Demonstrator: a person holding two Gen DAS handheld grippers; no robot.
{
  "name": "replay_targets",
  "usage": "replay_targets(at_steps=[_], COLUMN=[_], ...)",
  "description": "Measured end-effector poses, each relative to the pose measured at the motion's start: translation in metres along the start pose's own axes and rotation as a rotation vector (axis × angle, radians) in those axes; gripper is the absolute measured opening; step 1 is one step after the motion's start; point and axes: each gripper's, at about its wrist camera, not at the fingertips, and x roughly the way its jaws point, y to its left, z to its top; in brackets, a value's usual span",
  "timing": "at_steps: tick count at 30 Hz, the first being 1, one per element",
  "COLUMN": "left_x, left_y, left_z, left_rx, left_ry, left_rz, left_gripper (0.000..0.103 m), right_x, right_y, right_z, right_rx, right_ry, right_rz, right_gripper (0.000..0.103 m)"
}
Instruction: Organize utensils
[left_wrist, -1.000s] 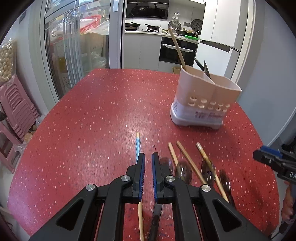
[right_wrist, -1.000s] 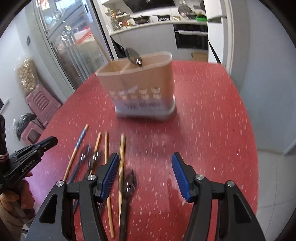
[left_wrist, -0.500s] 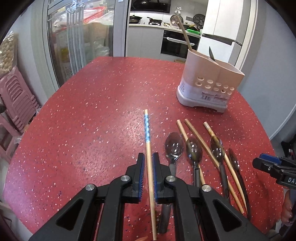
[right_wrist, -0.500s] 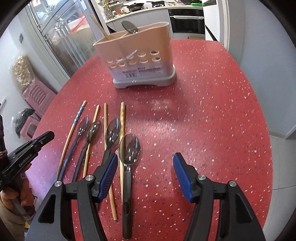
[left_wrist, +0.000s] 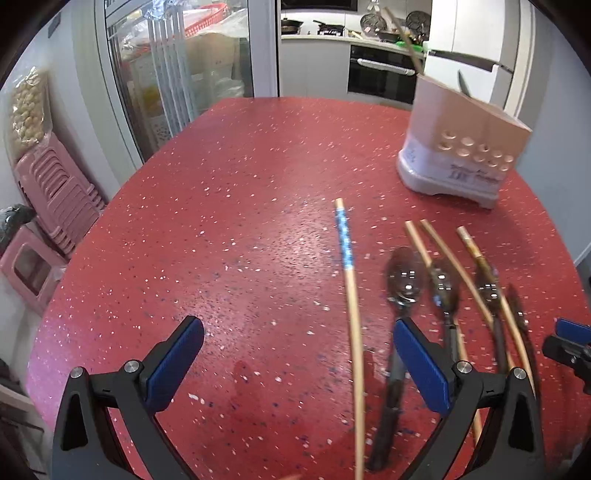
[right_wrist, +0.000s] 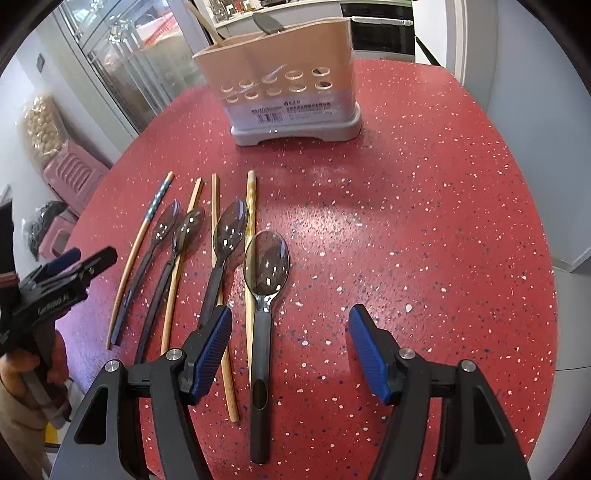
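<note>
Several chopsticks and black-handled spoons lie side by side on the red speckled table (right_wrist: 424, 206). The leftmost is a blue-banded chopstick (left_wrist: 349, 280), also in the right wrist view (right_wrist: 146, 229). My left gripper (left_wrist: 297, 354) is open and empty, with that chopstick lying between its fingers near the right one. My right gripper (right_wrist: 290, 343) is open and empty, just above the handle of the rightmost spoon (right_wrist: 264, 295). A beige utensil holder (right_wrist: 284, 85) stands at the far side, also in the left wrist view (left_wrist: 465, 147), with a chopstick and a spoon in it.
The table edge curves off on the right, with grey floor and a wall beyond. Pink stools (left_wrist: 51, 206) stand on the floor to the left. A glass door and kitchen counters lie behind the table.
My left gripper was shut around the blue-banded chopstick; it has opened wide and the chopstick lies on the table. My right gripper has drawn back from the holder, over the rightmost spoon.
</note>
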Motion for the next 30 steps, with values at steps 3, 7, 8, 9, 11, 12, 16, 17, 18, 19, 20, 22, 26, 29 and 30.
replay_targets(at_steps=[3, 7, 8, 9, 11, 12, 16, 17, 18, 19, 20, 22, 26, 29, 30], left_x=[0.015, 0.028, 0.031, 0.030, 0.034, 0.034, 0.037, 0.036, 0.036, 0.038, 0.039, 0.040, 0.048, 0.050, 0.051], left_y=[0.000, -0.004, -0.005, -0.004, -0.006, -0.005, -0.005, -0.004, -0.004, -0.006, -0.006, -0.006, -0.011, -0.011, -0.011], left_z=[0.004, 0.006, 0.007, 0.006, 0.006, 0.007, 0.006, 0.006, 0.006, 0.007, 0.007, 0.009, 0.017, 0.023, 0.025], left_rx=[-0.005, 0.000, 0.003, 0.005, 0.008, 0.009, 0.012, 0.012, 0.012, 0.014, 0.016, 0.019, 0.036, 0.043, 0.042], left_ry=[0.026, 0.040, 0.041, 0.042, 0.046, 0.046, 0.053, 0.054, 0.053, 0.053, 0.055, 0.060, 0.069, 0.074, 0.076], left_rz=[0.010, 0.011, 0.013, 0.015, 0.016, 0.016, 0.017, 0.017, 0.018, 0.019, 0.021, 0.023, 0.022, 0.024, 0.021], left_gripper=[0.103, 0.103, 0.103, 0.103, 0.103, 0.103, 0.103, 0.103, 0.103, 0.103, 0.103, 0.103, 0.103, 0.103, 0.103], right_x=[0.003, 0.007, 0.008, 0.010, 0.013, 0.012, 0.013, 0.013, 0.013, 0.013, 0.013, 0.015, 0.018, 0.022, 0.022], right_y=[0.003, 0.007, 0.008, 0.008, 0.008, 0.008, 0.009, 0.009, 0.009, 0.009, 0.009, 0.009, 0.013, 0.015, 0.014], right_z=[-0.001, -0.004, -0.005, -0.005, -0.007, -0.008, -0.009, -0.009, -0.010, -0.010, -0.010, -0.008, -0.004, 0.003, 0.005], right_rx=[-0.015, -0.041, -0.046, -0.050, -0.050, -0.056, -0.080, -0.084, -0.088, -0.088, -0.087, -0.091, -0.122, -0.126, -0.123], right_ry=[0.014, 0.033, 0.036, 0.042, 0.053, 0.047, 0.050, 0.050, 0.050, 0.050, 0.051, 0.058, 0.088, 0.118, 0.125], right_rz=[-0.024, -0.026, -0.034, -0.041, -0.043, -0.050, -0.064, -0.069, -0.074, -0.077, -0.082, -0.093, -0.117, -0.132, -0.138], right_gripper=[0.067, 0.059, 0.056, 0.052, 0.048, 0.047, 0.046, 0.046, 0.046, 0.046, 0.046, 0.045, 0.045, 0.042, 0.042])
